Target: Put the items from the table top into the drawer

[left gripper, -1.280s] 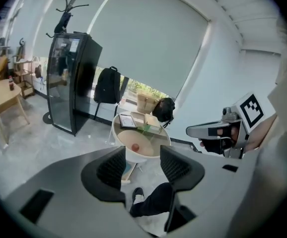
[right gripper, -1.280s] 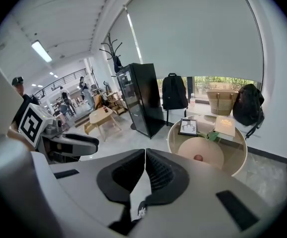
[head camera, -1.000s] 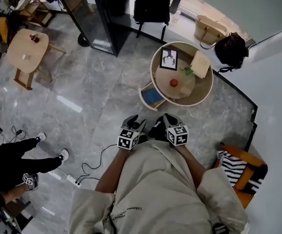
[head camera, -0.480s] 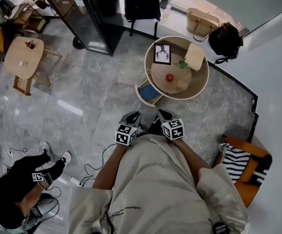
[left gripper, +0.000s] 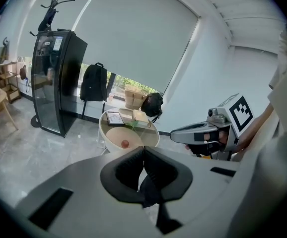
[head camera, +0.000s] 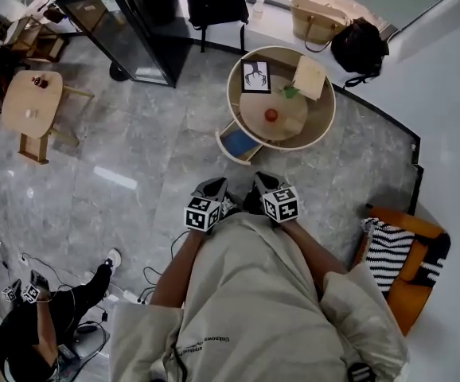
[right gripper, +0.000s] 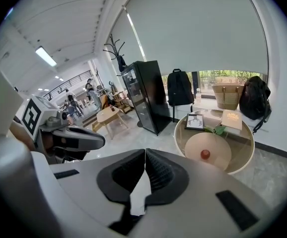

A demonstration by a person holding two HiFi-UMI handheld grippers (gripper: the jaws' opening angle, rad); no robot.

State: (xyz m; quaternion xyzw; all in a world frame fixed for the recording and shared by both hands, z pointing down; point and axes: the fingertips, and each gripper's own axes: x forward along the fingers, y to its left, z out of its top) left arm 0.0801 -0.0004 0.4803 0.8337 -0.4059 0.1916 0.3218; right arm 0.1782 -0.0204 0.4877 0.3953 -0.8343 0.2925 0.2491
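Head view: table (head camera: pixel 298 124) with open drawer (head camera: pixel 238 142) lies ahead, floor (head camera: pixel 174 153) between. Cabinet (head camera: pixel 126 30) stands left. Left gripper (head camera: pixel 212 188) has just closed, empty; right gripper (head camera: pixel 263 182) is pressed together, empty.

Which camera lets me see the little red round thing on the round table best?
The right gripper view. There the red round thing looks biggest, and nothing covers it. The head view shows it from straight above, but only as a small dot. The left gripper view shows it too, small and farther off.
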